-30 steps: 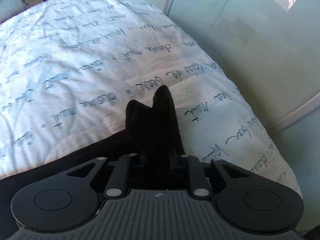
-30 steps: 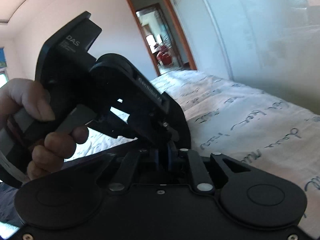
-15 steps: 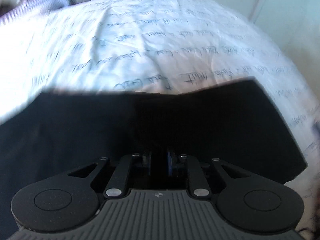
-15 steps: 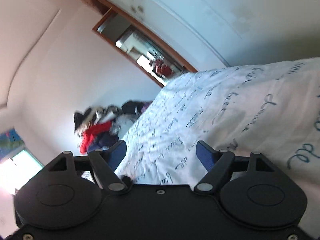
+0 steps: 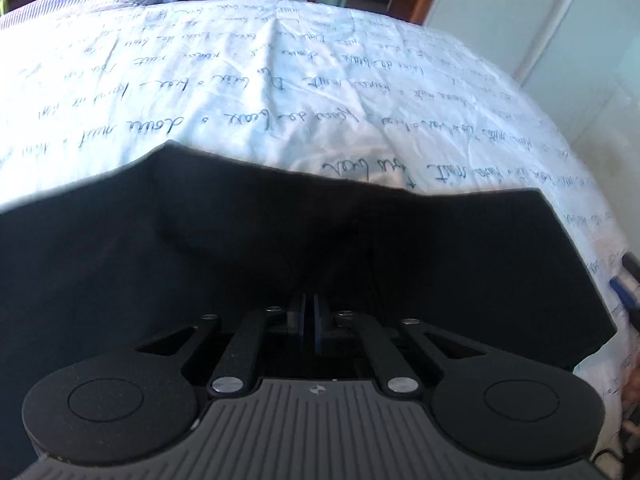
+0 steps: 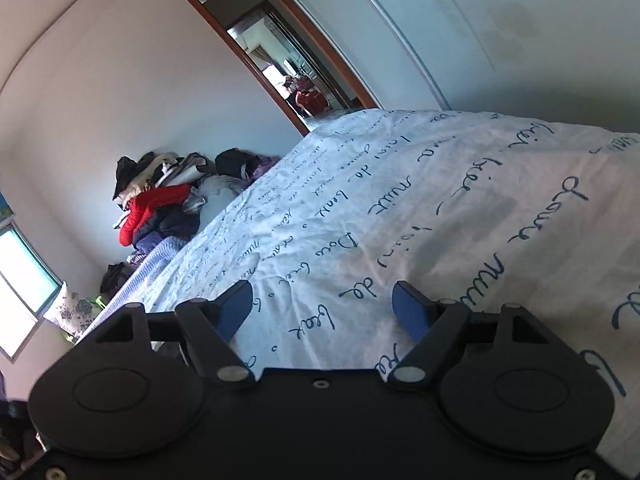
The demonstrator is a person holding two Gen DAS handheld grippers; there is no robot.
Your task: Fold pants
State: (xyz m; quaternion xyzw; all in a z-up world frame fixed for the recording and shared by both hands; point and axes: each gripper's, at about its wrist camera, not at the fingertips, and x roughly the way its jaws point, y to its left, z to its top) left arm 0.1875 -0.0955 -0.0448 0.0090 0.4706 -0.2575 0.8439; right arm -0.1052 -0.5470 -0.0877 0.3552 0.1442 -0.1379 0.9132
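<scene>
The black pants [image 5: 440, 248] lie spread across the near part of the bed in the left wrist view. My left gripper [image 5: 309, 316] is shut on the pants fabric at their near edge. My right gripper [image 6: 324, 308] is open and empty above the white sheet; the pants do not show in the right wrist view. A blue pad of the right gripper [image 5: 622, 294] shows at the right edge of the left wrist view, beside the pants' right side.
The bed has a white sheet with blue handwriting [image 5: 320, 92]. A pile of clothes [image 6: 160, 204] sits at the far end by the wall. A doorway [image 6: 288, 72] and white wardrobe doors [image 6: 500, 28] stand beyond the bed. A window [image 6: 20, 292] is at left.
The right gripper let go of the pants, opened and swung away from the left gripper. The left gripper brought the pants down, and they now lie spread on the bed.
</scene>
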